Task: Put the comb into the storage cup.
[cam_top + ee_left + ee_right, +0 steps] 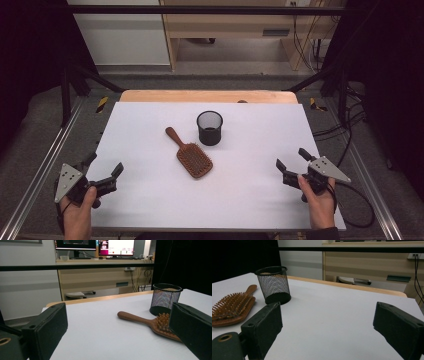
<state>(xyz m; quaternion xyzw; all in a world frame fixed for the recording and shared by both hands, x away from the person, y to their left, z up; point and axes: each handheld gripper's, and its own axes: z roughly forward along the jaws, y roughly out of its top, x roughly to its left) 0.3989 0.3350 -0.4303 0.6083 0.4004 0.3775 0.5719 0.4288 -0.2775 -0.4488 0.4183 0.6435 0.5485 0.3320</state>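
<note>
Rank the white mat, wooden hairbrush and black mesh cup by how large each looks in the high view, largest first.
1. white mat
2. wooden hairbrush, the longer of the two small things
3. black mesh cup, though it stands a little farther from the camera

open table (150,200) all around hairbrush (190,157); mesh cup (209,128) just behind

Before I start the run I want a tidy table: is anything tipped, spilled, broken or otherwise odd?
Nothing stands out. The black wire-mesh cup stands upright on the white table sheet, and the brown wooden paddle hairbrush lies flat beside it, bristles up, apart from the cup. No spill or damage shows.
</note>
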